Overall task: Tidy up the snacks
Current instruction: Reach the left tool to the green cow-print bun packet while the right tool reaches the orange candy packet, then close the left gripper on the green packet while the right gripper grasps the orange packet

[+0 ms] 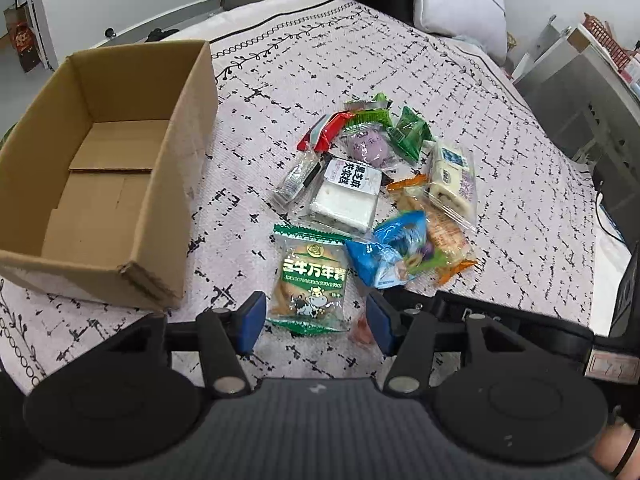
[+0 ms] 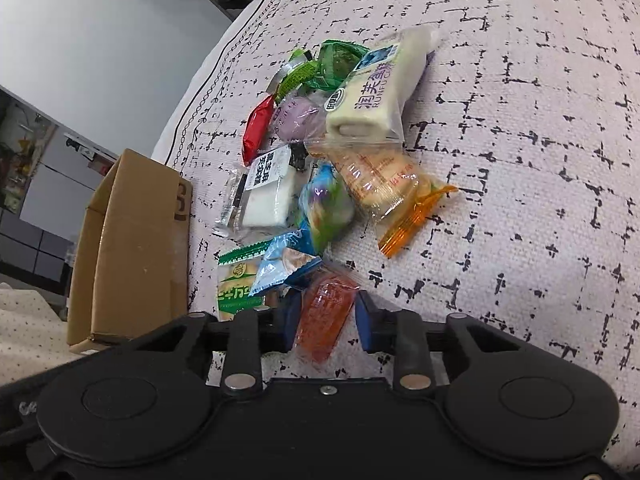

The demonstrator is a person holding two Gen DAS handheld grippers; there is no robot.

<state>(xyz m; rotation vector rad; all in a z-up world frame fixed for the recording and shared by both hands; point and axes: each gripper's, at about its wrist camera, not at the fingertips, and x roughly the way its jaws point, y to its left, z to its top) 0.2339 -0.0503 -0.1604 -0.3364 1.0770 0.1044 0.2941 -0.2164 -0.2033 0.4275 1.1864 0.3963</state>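
While crinkly wrappers pile on woven cloth | left claw (image 1: 316, 322) straddles green biscuit packet (image 1: 310, 280) | right claw (image 2: 326, 318) pinches glossy orange sachet (image 2: 325, 314)

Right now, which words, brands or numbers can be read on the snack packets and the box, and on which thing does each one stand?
"RUNFU": white roll cake in clear wrapper, beside large Chinese characters.
"万年青": green-edged biscuit packet with a cartoon cow; its first characters are unclear.
Black Chinese characters on a white label: clear-wrapped white square cake, too blurred to quote.
Dark mark: brown cardboard box, cut off at the corner, unreadable.
Other packets: print too small or blurred.
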